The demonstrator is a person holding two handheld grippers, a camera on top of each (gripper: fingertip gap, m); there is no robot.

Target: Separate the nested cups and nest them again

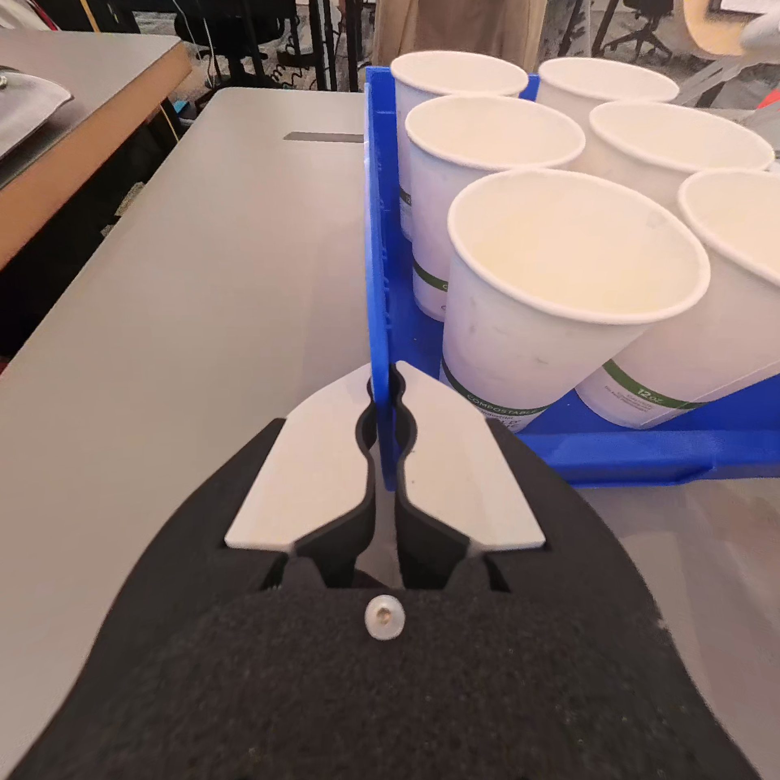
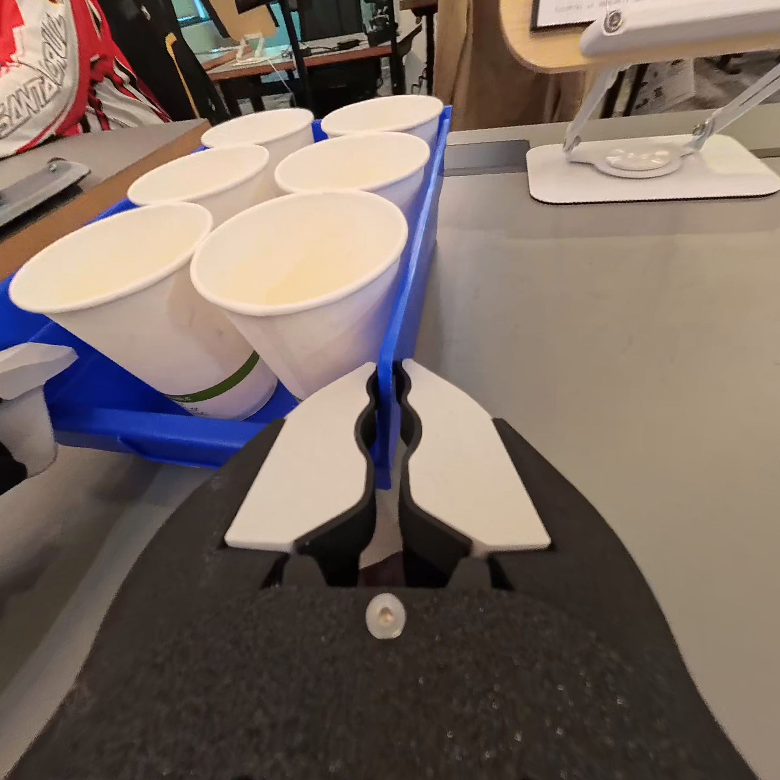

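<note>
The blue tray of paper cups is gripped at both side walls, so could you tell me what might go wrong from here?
1. The left gripper and right gripper pinch only thin walls of the blue tray; uneven lifting could tilt it.
2. The paper cups stand loose and tall, so a tilt might topple them.

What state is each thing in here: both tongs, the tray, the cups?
Left tongs: shut on the tray's left wall.
Right tongs: shut on the tray's right wall.
Blue tray: gripped on both side walls; whether it is lifted off the grey table cannot be told.
Six white paper cups: upright, separate, empty, in two rows of three inside the tray.
</note>
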